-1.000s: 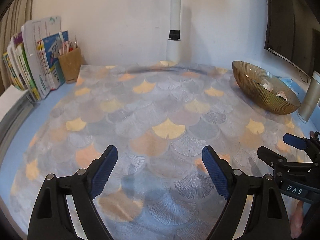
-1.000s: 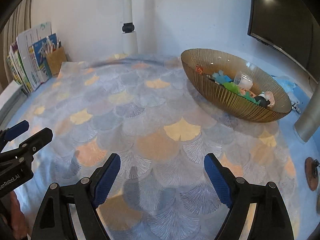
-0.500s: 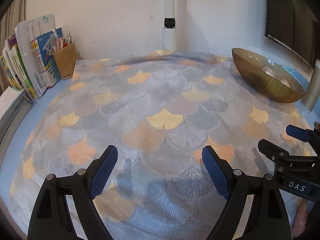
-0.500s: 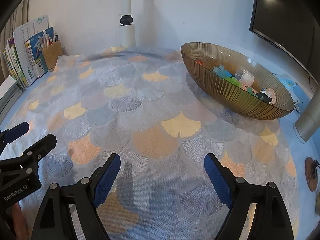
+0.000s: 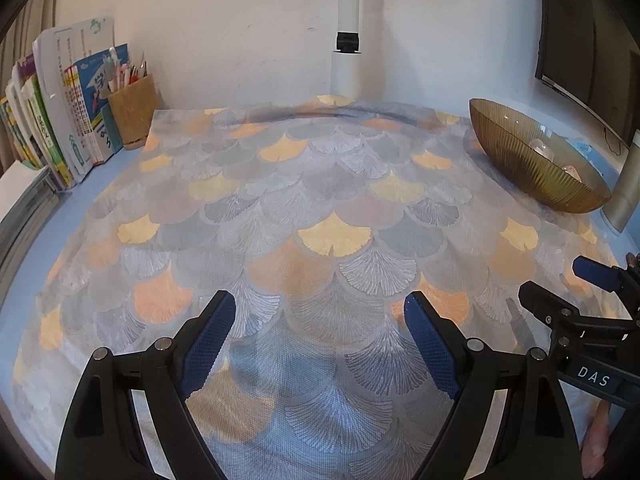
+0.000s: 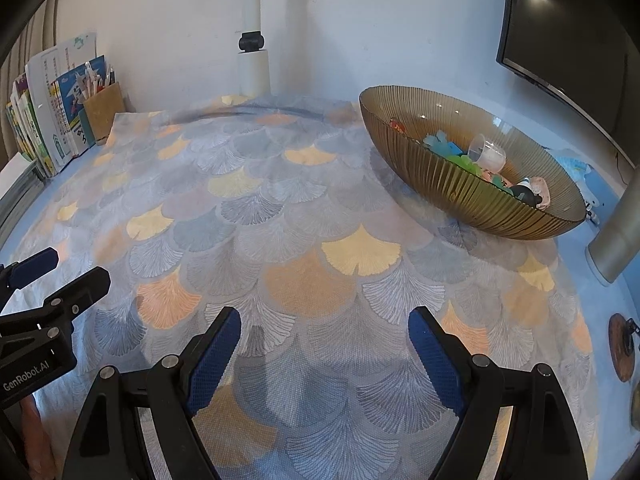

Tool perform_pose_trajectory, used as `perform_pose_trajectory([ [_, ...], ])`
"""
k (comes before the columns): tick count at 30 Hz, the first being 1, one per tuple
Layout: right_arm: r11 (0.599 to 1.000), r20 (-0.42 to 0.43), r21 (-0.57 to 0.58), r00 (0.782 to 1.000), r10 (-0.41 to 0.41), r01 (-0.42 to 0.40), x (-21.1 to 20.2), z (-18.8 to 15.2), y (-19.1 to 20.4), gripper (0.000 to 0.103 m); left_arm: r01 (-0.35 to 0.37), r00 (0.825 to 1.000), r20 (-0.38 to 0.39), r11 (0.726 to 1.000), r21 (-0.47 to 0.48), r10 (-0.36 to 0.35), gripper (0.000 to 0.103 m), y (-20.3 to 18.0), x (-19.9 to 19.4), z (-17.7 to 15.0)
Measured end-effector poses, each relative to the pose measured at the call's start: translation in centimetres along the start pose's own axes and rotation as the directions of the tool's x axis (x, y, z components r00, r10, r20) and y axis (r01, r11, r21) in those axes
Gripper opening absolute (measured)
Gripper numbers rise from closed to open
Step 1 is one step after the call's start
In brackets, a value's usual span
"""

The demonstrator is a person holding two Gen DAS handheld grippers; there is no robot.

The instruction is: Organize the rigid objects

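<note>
Both claws, the left gripper (image 5: 320,328) and right gripper (image 6: 324,344), stay wide apart holding nothing, drifting a little, while the small toys (image 6: 472,160) sit in the brown bowl (image 6: 440,184), the mat (image 6: 280,220) bare.

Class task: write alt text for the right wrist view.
An open right gripper hovers empty over a fan-patterned mat. Beyond it to the right, an amber ribbed bowl holds small toys and a clear cup.

Patterned mat (image 5: 320,208), books (image 5: 60,120), pen holder (image 5: 134,110), white pole (image 5: 348,28), monitor (image 6: 568,40)
</note>
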State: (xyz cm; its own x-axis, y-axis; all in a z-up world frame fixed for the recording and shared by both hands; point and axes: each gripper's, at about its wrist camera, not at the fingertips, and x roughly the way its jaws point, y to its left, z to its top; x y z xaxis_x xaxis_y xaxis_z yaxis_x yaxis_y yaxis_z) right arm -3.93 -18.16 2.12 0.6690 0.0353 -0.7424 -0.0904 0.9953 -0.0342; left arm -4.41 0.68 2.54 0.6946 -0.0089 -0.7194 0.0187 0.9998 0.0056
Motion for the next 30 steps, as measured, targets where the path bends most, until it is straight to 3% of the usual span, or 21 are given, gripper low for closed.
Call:
perform_pose_trajectory([
  [30, 1.0, -0.002, 0.001, 1.0, -0.003, 0.003, 0.08, 0.03, -0.28, 0.085, -0.019, 1.0, -0.014, 1.0, -0.01, 0.019, 0.085, 0.27, 0.25, 0.07],
])
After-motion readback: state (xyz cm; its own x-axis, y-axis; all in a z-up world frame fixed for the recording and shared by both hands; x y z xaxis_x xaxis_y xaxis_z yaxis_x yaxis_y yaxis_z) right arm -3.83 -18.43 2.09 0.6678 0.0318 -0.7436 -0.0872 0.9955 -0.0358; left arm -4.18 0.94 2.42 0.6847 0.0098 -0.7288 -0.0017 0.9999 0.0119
